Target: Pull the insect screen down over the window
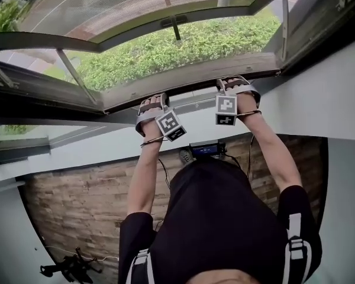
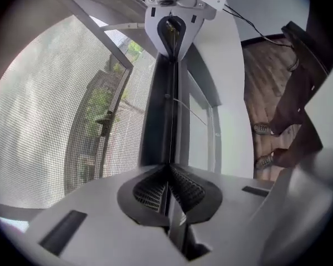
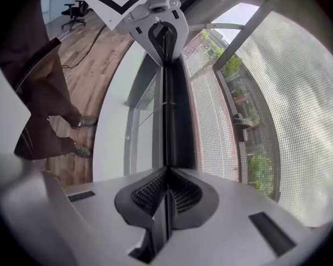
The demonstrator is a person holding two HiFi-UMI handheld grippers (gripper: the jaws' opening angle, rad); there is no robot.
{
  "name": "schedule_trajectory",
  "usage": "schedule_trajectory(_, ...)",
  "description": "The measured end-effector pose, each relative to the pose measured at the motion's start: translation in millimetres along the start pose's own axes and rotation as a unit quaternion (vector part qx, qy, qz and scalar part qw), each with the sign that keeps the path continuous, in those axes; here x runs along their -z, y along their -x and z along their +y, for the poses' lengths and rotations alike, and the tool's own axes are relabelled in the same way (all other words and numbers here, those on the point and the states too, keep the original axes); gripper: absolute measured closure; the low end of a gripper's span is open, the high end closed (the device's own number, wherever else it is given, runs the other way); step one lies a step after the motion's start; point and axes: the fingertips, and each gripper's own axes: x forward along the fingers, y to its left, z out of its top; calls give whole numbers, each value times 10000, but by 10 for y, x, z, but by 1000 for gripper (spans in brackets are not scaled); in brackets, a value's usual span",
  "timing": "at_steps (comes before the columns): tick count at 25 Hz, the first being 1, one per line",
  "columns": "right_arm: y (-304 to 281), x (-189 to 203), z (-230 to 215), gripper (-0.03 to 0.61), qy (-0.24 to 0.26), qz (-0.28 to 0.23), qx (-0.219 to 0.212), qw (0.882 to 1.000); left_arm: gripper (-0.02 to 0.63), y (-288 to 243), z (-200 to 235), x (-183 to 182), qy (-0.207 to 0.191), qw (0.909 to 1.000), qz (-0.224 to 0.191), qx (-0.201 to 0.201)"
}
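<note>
Both tools are clamped narrow. The left gripper [image 2: 167, 190] has its jaws pinched on a thin lip of the screen's dark bar [image 2: 158, 110]. The right gripper [image 3: 166, 190] has the same lip nipped between its pads. Neither is empty, and neither has room left to close.

What matters for the pull is how the bar lies. Its long axis runs left to right across the window [image 1: 165, 52], straight from one gripper to the other, and each gripper view looks down it to the other gripper at the far end. The mesh [image 2: 44, 104] hangs on the outdoor side of the bar, with the wall and floor on the near side. So the screen is in hand, and the travel is down and towards me, square to the bar.

In the head view the left gripper sits slightly nearer me than the right. That could be lens bend or a slight skew, so I'd draw both hands evenly to keep the bar from racking. They're already low in the opening, so I judge there's little travel left.

There's no brand or label I can read. The cubes [image 1: 226, 110] carry only black-and-white squares, and the small lit device [image 1: 206, 149] is too small to make out.
</note>
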Motion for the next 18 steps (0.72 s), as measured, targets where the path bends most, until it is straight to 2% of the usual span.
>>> schedule_trajectory(2, -77, 15, 25, 563, 80, 136, -71, 9999, 600, -57, -51, -16, 68, 9997, -38, 238)
schedule_trajectory(4, -115, 7, 8, 563, 87, 68, 1, 9999, 604, -58, -40, -30, 115, 9992, -116, 360)
schedule_trajectory(8, -113, -5, 23, 563, -4, -22, 62, 10000, 603, -29, -33, -18, 204, 9995, -186, 175)
schedule_trajectory(13, -40, -5, -59, 563, 67, 8, 285, 9996, 600, 12, 45, -11, 125, 9998, -158, -68)
schedule_trajectory(18, 2, -5, -66, 563, 85, 46, 306, 9995, 592, 69, 71, -9, 134, 9998, -140, -107)
